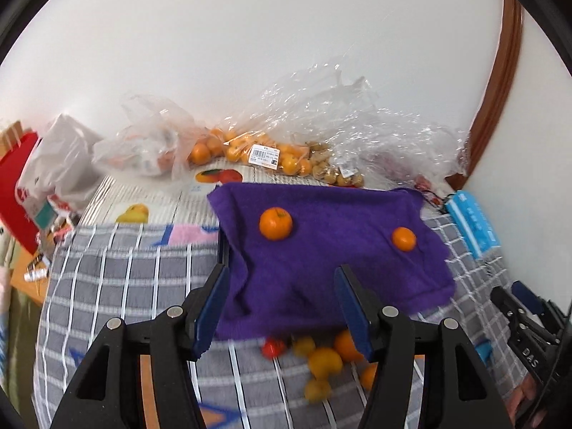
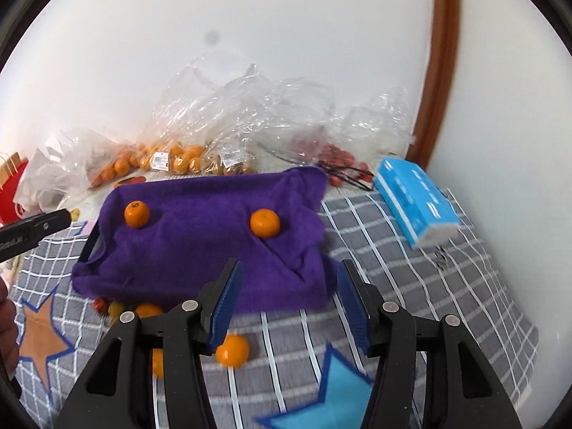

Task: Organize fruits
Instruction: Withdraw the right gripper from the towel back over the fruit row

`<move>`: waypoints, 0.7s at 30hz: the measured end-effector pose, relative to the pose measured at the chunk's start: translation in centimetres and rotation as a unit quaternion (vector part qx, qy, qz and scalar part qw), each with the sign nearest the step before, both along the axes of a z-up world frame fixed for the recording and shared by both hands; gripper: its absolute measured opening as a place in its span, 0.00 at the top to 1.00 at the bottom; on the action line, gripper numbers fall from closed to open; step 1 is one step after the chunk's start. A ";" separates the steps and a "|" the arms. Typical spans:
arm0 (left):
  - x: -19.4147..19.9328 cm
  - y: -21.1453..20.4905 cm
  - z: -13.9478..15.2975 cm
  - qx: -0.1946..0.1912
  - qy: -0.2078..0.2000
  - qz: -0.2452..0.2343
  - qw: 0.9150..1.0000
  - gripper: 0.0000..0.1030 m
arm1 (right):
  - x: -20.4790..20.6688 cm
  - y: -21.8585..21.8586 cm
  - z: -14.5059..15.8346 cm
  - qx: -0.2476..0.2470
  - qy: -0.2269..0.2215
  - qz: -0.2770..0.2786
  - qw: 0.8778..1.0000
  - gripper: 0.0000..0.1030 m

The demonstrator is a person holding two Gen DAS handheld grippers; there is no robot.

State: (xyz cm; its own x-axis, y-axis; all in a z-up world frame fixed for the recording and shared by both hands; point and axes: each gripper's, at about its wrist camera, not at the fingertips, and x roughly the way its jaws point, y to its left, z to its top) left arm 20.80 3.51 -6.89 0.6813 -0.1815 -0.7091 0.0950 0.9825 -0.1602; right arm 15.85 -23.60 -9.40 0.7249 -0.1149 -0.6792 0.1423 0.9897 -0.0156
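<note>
Both the left gripper (image 1: 282, 307) and the right gripper (image 2: 289, 304) are spread, empty; the loose oranges (image 2: 232, 350), somewhat blurred, are probably best approached singly.

Both views are fisheye, each looking forward and steeply downward along its own gripper's two fingers, which fill the lower part of the frame. The left wrist view sits close above the purple cloth (image 1: 321, 250), which is centred, with a white wall (image 1: 250, 53) across the top. The right wrist view looks from further right, so the cloth (image 2: 214, 232) shifts left of centre. They share the cloth, its two oranges, the blue tissue pack (image 1: 472, 225) (image 2: 418, 200) and the plastic bags (image 1: 304, 136) (image 2: 232, 125) along the wall.
</note>
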 end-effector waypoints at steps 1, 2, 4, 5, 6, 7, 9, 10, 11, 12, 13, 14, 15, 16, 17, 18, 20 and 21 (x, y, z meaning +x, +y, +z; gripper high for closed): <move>-0.9 0.3 0.2 0.000 -0.002 0.005 1.000 0.43 | -0.6 -0.1 0.1 0.001 0.000 -0.002 1.000 0.47; -1.6 0.6 0.3 0.000 -0.004 0.008 1.000 0.43 | -1.3 -0.2 0.2 0.002 0.000 -0.002 1.000 0.47; -3.3 0.9 0.5 -0.003 -0.009 0.010 1.000 0.43 | -2.7 -0.5 0.4 0.012 0.001 0.002 1.000 0.47; -3.9 1.0 0.6 0.002 -0.009 0.013 1.000 0.43 | -3.5 -0.7 0.4 0.016 -0.002 0.007 1.000 0.47; -4.5 1.1 0.6 0.007 -0.008 0.015 1.000 0.43 | -4.2 -0.7 0.5 0.015 -0.004 0.010 1.000 0.47; -5.1 1.0 0.5 0.017 -0.006 0.014 1.000 0.43 | -4.9 -0.7 0.5 0.013 -0.006 0.012 1.000 0.47; -6.3 1.1 0.4 0.026 -0.002 0.013 1.000 0.43 | -6.2 -0.6 0.4 0.010 -0.008 0.018 1.000 0.47; -7.0 1.3 0.3 0.027 -0.004 0.014 1.000 0.43 | -6.8 -0.5 0.3 0.012 -0.007 0.021 1.000 0.47; -7.7 1.4 0.2 0.027 -0.008 0.016 0.999 0.43 | -7.2 -0.5 0.3 0.015 -0.007 0.023 1.000 0.47; -8.2 1.5 0.2 0.028 -0.011 0.016 0.999 0.43 | -7.7 -0.4 0.1 0.019 -0.005 0.026 0.999 0.47; -8.9 1.6 0.0 0.031 -0.012 0.015 0.999 0.43 | -8.1 -0.4 -0.1 0.022 -0.005 0.027 0.999 0.47; -9.2 1.5 -0.1 0.032 -0.011 0.015 0.999 0.43 | -8.4 -0.3 -0.3 0.025 -0.002 0.027 0.999 0.47; -9.6 1.7 -0.3 0.032 -0.009 0.014 0.999 0.43 | -8.7 -0.3 -0.6 0.028 0.001 0.026 0.999 0.47; -10.1 1.9 -0.5 0.031 -0.008 0.017 0.999 0.43 | -8.8 -0.2 -0.8 0.031 0.005 0.026 0.999 0.47; -10.4 1.9 -0.6 0.030 -0.008 0.020 0.999 0.43 | -9.1 -0.1 -1.0 0.036 0.009 0.027 0.999 0.47; -10.7 2.1 -0.7 0.030 -0.010 0.025 0.999 0.43 | -9.4 0.0 -1.2 0.037 0.010 0.027 0.999 0.47; -11.0 2.4 -1.1 0.040 -0.007 0.035 0.999 0.43 | -9.8 0.4 -1.4 0.031 0.003 0.029 0.999 0.47; -11.1 2.5 -1.4 0.045 -0.003 0.036 0.998 0.43 | -10.0 0.5 -1.4 0.029 -0.001 0.028 0.999 0.47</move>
State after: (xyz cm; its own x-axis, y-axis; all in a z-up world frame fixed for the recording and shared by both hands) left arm 9.74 5.99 -8.34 0.6940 -0.0681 -0.7167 0.0240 0.9972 -0.0715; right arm 5.86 -23.07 -10.83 0.7310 -0.0351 -0.6814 0.0863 0.9954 0.0413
